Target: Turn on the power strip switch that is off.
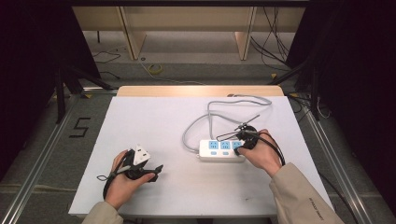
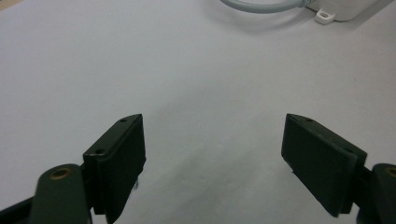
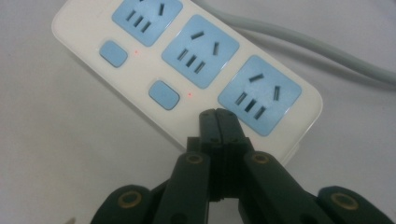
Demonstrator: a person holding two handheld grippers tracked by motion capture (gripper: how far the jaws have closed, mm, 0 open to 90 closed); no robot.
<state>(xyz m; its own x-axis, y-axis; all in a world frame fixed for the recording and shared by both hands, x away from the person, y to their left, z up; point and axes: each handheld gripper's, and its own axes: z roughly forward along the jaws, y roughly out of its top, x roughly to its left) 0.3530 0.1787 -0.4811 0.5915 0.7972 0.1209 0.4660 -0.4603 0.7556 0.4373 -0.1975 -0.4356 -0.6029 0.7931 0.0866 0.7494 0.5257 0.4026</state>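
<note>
Red lamps glow on the power strip [image 3: 187, 74] beneath closed right tongs [image 3: 218, 116].

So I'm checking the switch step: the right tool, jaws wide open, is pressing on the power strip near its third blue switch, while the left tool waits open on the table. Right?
Not quite: the right tool's jaws are shut together, not wide open, as the right gripper view shows. The rest holds: its tip is at the power strip by the third outlet, where a third switch would sit, and the left tool waits open over the table.
</note>
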